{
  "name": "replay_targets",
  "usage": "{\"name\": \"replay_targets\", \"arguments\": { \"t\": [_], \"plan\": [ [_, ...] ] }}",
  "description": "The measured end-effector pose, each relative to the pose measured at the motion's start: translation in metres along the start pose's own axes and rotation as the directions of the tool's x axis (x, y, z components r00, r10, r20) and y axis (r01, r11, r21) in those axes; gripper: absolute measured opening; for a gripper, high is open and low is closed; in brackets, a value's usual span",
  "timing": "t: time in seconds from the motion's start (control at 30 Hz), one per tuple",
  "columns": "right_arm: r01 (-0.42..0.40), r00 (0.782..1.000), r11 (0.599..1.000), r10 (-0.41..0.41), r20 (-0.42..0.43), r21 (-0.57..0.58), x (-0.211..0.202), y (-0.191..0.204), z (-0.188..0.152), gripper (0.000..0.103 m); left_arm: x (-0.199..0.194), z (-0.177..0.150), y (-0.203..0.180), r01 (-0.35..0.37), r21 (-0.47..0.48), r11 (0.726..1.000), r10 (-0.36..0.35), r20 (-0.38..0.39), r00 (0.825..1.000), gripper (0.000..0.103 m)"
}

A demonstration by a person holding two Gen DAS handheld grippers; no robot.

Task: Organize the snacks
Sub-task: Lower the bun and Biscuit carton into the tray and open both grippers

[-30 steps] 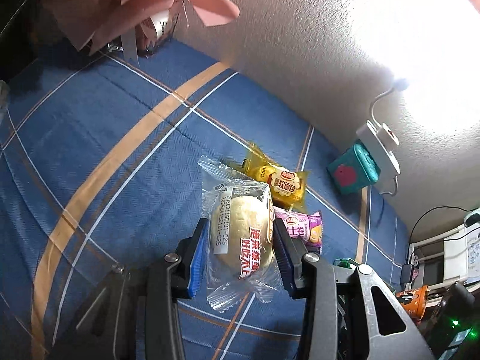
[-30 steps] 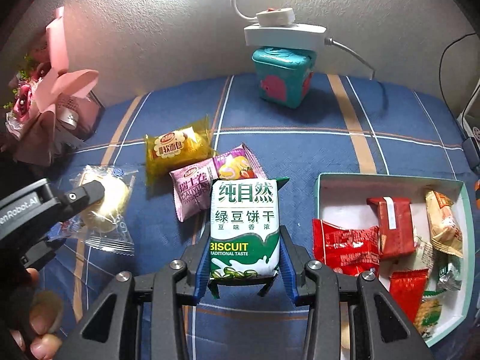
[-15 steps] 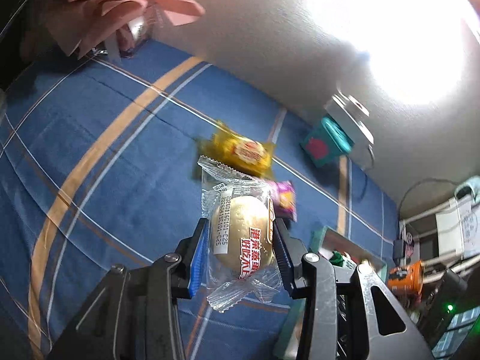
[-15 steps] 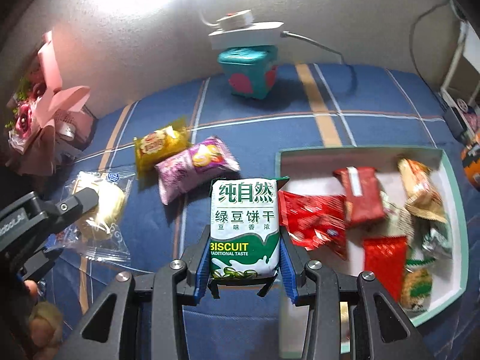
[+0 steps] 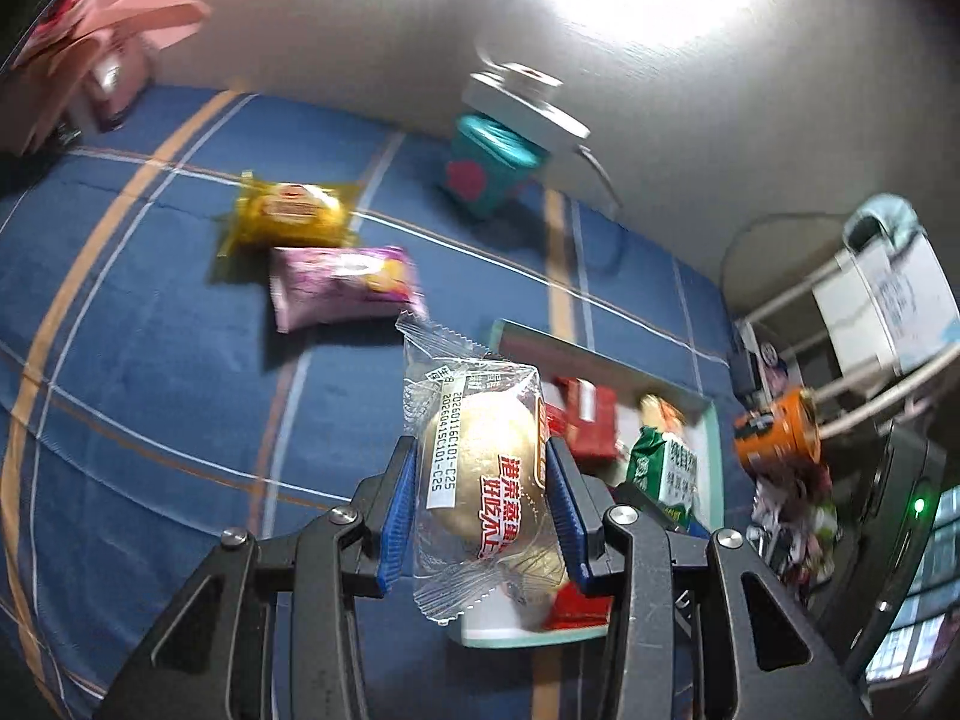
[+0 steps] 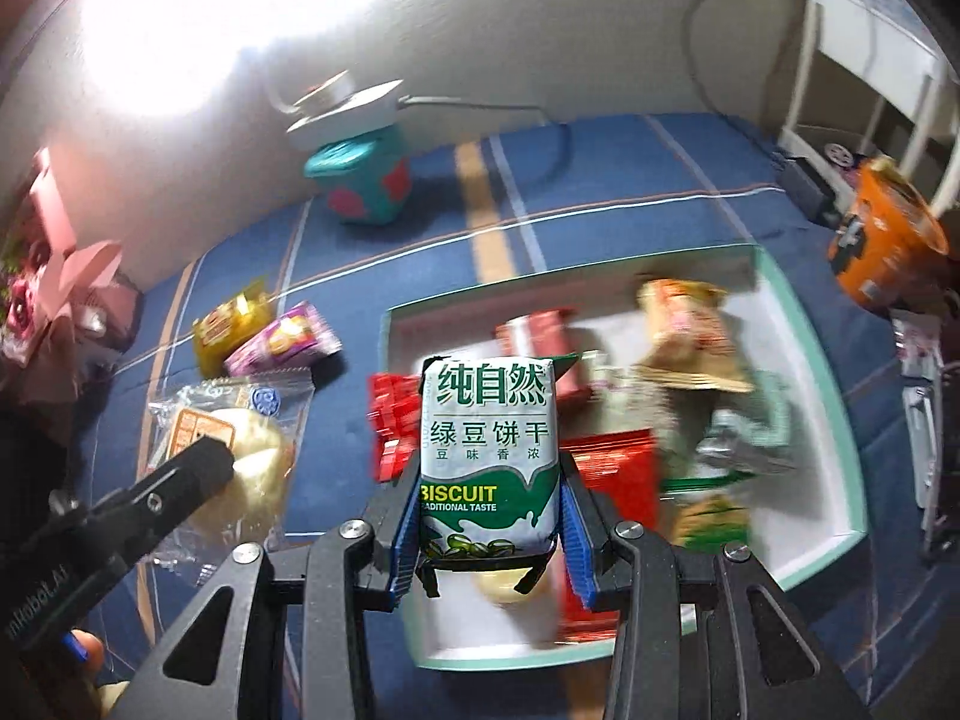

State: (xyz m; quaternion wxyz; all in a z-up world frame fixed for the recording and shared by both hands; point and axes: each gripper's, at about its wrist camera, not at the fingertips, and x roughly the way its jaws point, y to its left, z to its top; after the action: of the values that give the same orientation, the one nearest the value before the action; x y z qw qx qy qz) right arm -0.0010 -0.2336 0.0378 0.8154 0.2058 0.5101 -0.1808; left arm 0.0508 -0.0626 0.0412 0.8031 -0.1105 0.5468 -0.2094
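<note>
Blue-padded, the left gripper (image 5: pixel 483 504) clamps a clear-wrapped bun (image 5: pixel 489 480), while the right gripper (image 6: pixel 489 516) clamps a green biscuit pack (image 6: pixel 487 450) above the near left of the white tray (image 6: pixel 840 420). Yellow (image 6: pixel 231 324) and purple (image 6: pixel 282 342) snacks lie left of the tray. Crinkly wrappers could slip, or the bun be released short of the rim.

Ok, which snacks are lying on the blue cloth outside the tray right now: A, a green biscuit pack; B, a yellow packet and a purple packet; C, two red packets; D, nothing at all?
B: the yellow packet and purple packet lie side by side on the blue cloth, left of the tray.
</note>
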Motion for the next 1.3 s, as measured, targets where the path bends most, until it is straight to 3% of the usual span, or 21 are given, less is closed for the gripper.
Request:
{"name": "replay_targets", "arguments": {
  "t": [0.37, 0.67, 1.0, 1.3],
  "plan": [
    [0.043, 0.997, 0.986, -0.052, 0.052, 0.161, -0.029, -0.089, 0.003, 0.042, 0.014, -0.023, -0.063, 0.042, 0.158, 0.987, -0.035, -0.045, 0.998, 0.043],
    [0.071, 0.995, 0.968, -0.087, 0.057, 0.241, -0.037, -0.129, -0.002, 0.042, 0.026, -0.042, -0.1, 0.052, 0.274, 0.96, -0.038, -0.056, 0.998, 0.043],
    [0.149, 0.984, 0.942, -0.172, 0.052, 0.3, -0.035, -0.158, -0.004, 0.042, 0.049, -0.05, -0.109, 0.031, 0.306, 0.951, -0.012, -0.062, 0.998, 0.043],
    [0.153, 0.988, 0.933, -0.156, -0.017, 0.325, -0.009, -0.171, -0.008, 0.042, 0.069, -0.05, -0.102, 0.035, 0.29, 0.956, -0.012, -0.082, 0.997, 0.043]
  ]
}}
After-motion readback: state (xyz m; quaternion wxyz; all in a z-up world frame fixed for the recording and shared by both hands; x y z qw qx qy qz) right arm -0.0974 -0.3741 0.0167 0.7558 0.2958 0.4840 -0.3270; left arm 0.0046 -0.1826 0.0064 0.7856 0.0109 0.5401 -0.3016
